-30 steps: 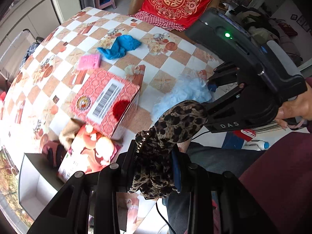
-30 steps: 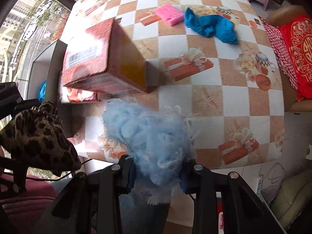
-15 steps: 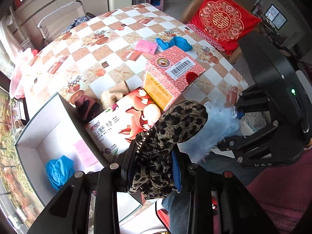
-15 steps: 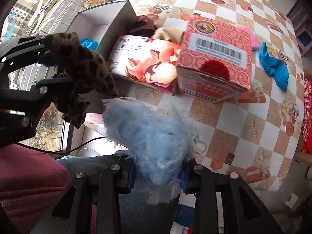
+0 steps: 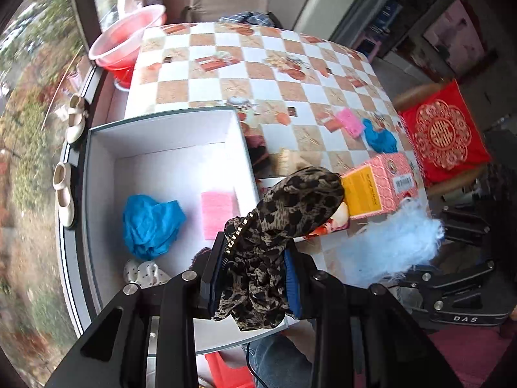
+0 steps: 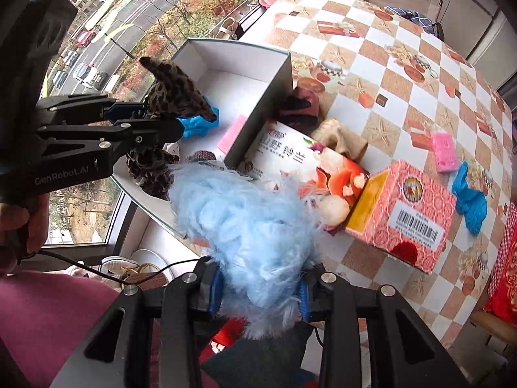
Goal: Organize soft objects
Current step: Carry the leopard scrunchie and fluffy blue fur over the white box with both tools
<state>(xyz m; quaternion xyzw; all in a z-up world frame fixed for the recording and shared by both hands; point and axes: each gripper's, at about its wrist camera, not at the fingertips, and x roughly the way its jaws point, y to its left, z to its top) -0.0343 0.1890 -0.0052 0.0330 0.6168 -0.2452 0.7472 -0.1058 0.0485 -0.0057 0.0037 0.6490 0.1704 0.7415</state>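
Note:
My left gripper [image 5: 253,278] is shut on a leopard-print cloth [image 5: 290,213] and holds it above the near right corner of the white open box [image 5: 97,194]. The box holds a blue cloth [image 5: 150,224], a pink sponge [image 5: 218,213] and a white dotted piece [image 5: 142,273]. My right gripper [image 6: 257,291] is shut on a fluffy light-blue ball [image 6: 245,226], held off the table's near edge, right of the box [image 6: 278,77]. The left gripper [image 6: 152,119] with the leopard cloth [image 6: 174,93] shows over the box in the right wrist view.
On the checkered table [image 5: 258,51] lie a pink sponge [image 6: 444,152], a blue cloth [image 6: 470,203], a beige cloth [image 6: 342,137] and a dark cloth [image 6: 302,106]. Two cartons, a pink one [image 6: 410,216] and a printed one [image 6: 300,161], stand beside the box. A red basin [image 5: 126,40] sits beyond the far corner.
Both grippers have swung left toward the white box with their loads still held. The left one now hangs over the box's corner; the right follows beside it.

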